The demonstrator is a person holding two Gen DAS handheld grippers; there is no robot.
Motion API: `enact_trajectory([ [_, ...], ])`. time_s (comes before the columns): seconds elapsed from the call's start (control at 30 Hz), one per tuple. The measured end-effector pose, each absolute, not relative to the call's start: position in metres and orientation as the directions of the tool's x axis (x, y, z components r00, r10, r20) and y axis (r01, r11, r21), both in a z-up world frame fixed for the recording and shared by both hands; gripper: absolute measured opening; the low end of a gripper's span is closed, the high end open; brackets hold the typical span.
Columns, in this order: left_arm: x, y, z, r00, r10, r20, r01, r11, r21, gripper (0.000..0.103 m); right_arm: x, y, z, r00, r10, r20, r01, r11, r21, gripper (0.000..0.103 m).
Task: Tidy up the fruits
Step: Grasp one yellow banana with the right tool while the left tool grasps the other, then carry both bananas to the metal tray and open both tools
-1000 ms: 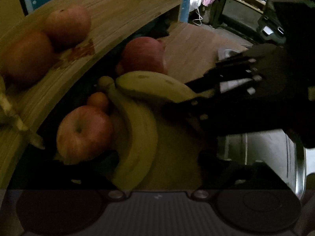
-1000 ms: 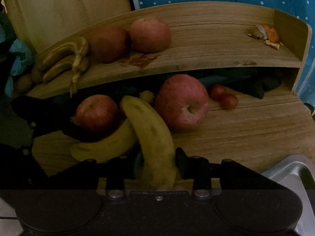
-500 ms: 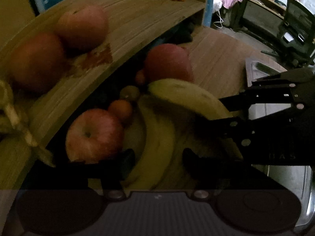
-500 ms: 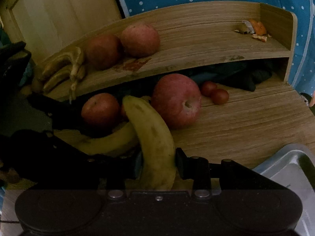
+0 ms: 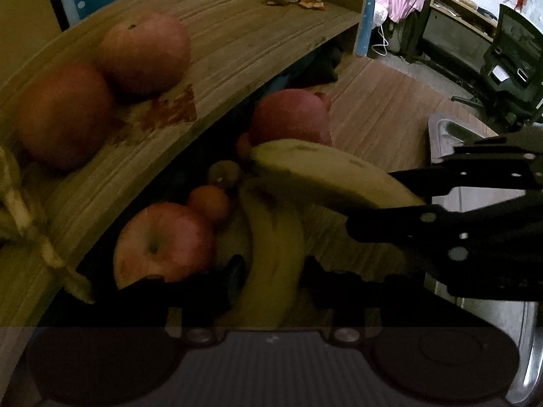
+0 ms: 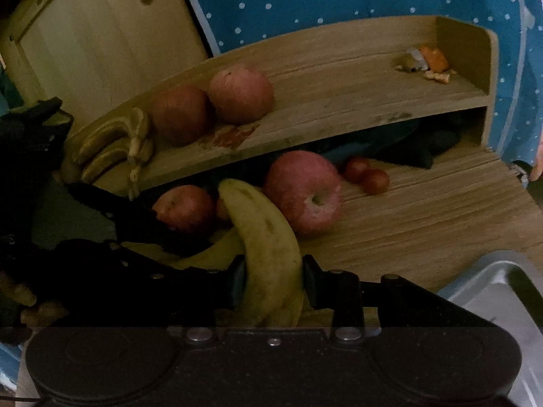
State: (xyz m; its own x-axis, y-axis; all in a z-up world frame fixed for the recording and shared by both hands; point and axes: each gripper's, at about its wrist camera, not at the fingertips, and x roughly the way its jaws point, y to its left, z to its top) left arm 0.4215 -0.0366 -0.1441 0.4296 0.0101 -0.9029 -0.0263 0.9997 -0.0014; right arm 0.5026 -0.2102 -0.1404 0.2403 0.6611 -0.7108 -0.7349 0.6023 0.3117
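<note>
Your right gripper [image 6: 273, 283] clamps the upper banana [image 6: 268, 247] beside the big apple [image 6: 303, 191]; your left gripper [image 5: 271, 271] straddles the lower banana [image 5: 275, 254], jaws apart.

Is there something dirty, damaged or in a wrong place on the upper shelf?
Yes. A reddish stain marks the upper shelf just in front of the two apples. Scraps of orange peel lie in its far right corner, looking like leftover rubbish. The banana bunch at the left end looks dull and browned.

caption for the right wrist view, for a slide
Right gripper clamps a banana before a wooden shelf of apples.
</note>
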Motion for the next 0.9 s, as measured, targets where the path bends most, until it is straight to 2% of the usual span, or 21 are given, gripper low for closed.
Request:
enact_trajectory([
  [0.17, 0.421, -0.040, -0.143, 0.418, 0.014, -0.908, -0.037, 0.999, -0.002, 0.039, 0.495, -0.222, -0.136, 0.273, 0.643, -0.716, -0.705, 0.640, 0.305, 0.037],
  [0.43, 0.403, -0.041, -0.141, 0.388, -0.095, -0.917, -0.123, 0.980, -0.154, 0.038, 0.474, -0.244, -0.131, 0.304, 0.631, -0.714, -0.643, 0.689, 0.335, 0.037],
  [0.67, 0.387, -0.051, -0.124, 0.414, -0.118, -0.903, -0.165, 0.965, -0.202, 0.038, 0.461, -0.267, -0.124, 0.328, 0.627, -0.707, -0.599, 0.716, 0.357, 0.037],
  [0.9, 0.393, -0.079, -0.108, 0.450, -0.142, -0.882, -0.123, 0.968, -0.219, 0.038, 0.461, -0.297, -0.122, 0.369, 0.605, -0.706, -0.551, 0.754, 0.358, 0.037],
])
